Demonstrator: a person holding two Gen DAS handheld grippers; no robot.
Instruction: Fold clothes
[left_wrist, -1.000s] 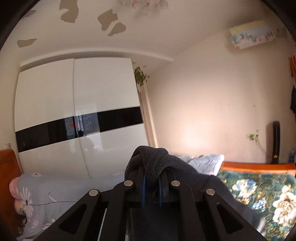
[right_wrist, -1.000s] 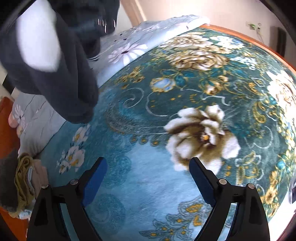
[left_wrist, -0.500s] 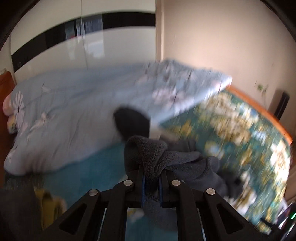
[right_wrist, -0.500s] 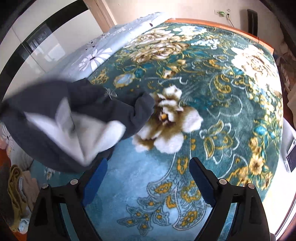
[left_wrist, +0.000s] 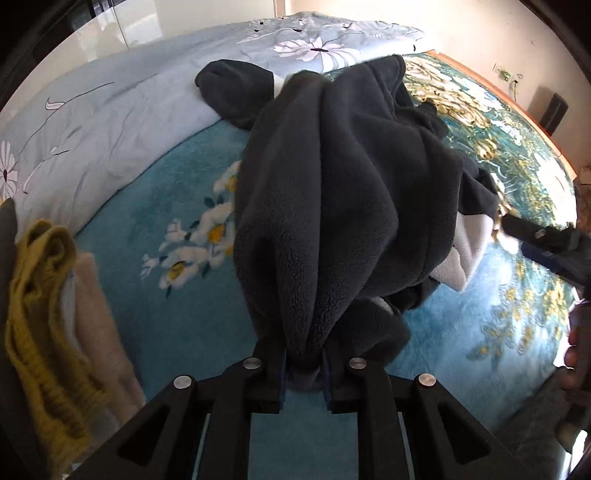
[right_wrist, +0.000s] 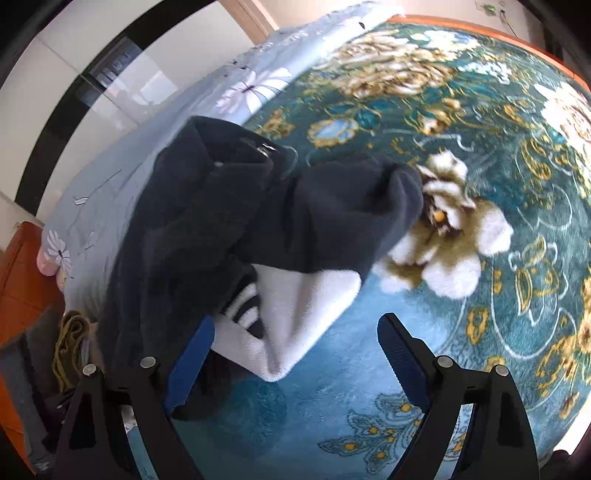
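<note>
**Laying the fleece down before the first fold**

Left claw (left_wrist: 304, 365): jaws opening, a bunch of the dark fleece garment (left_wrist: 343, 192) between the pads. The garment lies crumpled on the floral bedspread (left_wrist: 192, 302), running toward 12 o'clock. Right claw (right_wrist: 295, 354): wide open, empty, just beside the garment's white lining. Next, likely: spread it flat.

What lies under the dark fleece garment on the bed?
The dark fleece garment rests on the teal floral blanket, its far end reaching onto the pale blue quilt. Whatever lies directly beneath its bulk is covered.
</note>
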